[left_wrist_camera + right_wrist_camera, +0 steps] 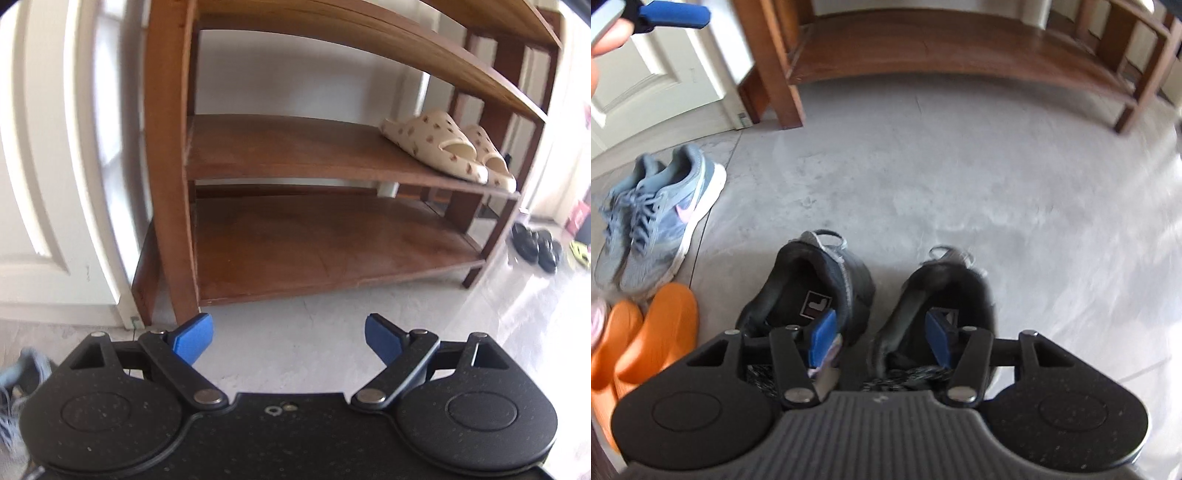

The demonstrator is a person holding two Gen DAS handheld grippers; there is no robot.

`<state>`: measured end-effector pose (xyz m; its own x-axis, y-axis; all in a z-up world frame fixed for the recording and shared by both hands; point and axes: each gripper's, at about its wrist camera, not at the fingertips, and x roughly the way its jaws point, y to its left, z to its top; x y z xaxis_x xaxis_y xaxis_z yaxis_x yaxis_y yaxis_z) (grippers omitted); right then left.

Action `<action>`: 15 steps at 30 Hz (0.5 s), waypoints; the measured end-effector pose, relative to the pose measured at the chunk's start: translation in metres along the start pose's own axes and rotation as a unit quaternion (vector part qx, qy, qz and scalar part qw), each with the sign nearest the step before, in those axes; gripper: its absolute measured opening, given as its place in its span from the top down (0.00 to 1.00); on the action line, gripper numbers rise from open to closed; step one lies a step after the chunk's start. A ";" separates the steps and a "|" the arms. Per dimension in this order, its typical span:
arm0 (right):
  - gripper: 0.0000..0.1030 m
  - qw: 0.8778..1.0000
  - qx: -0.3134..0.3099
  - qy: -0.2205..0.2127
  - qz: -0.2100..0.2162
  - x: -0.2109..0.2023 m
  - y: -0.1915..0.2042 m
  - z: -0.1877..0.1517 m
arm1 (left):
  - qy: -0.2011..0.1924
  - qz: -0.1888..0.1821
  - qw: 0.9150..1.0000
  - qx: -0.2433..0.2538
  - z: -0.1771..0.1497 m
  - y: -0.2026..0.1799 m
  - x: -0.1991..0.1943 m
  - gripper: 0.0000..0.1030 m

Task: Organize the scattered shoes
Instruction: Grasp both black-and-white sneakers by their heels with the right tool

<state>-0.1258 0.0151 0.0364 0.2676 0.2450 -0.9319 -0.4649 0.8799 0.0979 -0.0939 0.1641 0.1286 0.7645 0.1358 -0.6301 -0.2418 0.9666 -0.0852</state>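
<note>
Wooden brown shoe rack (pixel 332 155) holds only cream spotted slippers (pixel 443 147). Black sneakers (pixel 820 291), blue laced sneakers (pixel 657 218) and orange clogs (pixel 646 339) wait on the floor. Right gripper (pixel 881 332) straddles the black pair, fingers apart; left gripper (pixel 288 338) wide, empty.

Wooden shoe rack (pixel 295 155), smooth brown; grey floor (pixel 960 184) faintly glossy; blue sneakers (pixel 653 218) of cloth mesh

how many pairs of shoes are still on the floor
4 pairs: black sneakers under the right gripper, blue sneakers by the door, orange clogs beside them, black sandals past the rack's right end. More may lie outside both views.
</note>
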 end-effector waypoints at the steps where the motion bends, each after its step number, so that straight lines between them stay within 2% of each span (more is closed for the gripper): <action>1: 0.39 1.000 0.003 0.003 -0.004 0.004 0.003 0.000 | -0.001 -0.002 1.000 0.006 -0.001 0.000 0.001 0.13; 6: 0.38 1.000 0.002 0.022 -0.020 0.032 0.017 0.003 | -0.003 -0.012 1.000 0.004 -0.004 0.012 0.004 0.13; 7: 0.34 0.999 0.000 0.022 -0.027 0.037 0.020 0.003 | -0.002 -0.012 1.000 0.004 -0.005 0.014 0.005 0.13; 11: 0.31 0.998 -0.026 0.018 -0.057 0.047 0.034 0.000 | -0.002 -0.013 1.000 0.004 -0.006 0.020 0.005 0.13; 12: 0.33 0.998 -0.030 0.016 -0.062 0.048 0.035 -0.002 | -0.003 -0.013 1.000 0.005 -0.006 0.021 0.005 0.13; 15: 0.53 0.995 -0.058 0.007 -0.077 0.047 0.039 -0.005 | -0.007 -0.016 1.000 0.011 -0.006 0.022 0.006 0.13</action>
<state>-0.1356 0.0588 -0.0058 0.3327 0.1046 -0.9372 -0.5143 0.8531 -0.0873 -0.0988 0.1846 0.1182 0.7800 0.1081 -0.6164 -0.2040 0.9751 -0.0872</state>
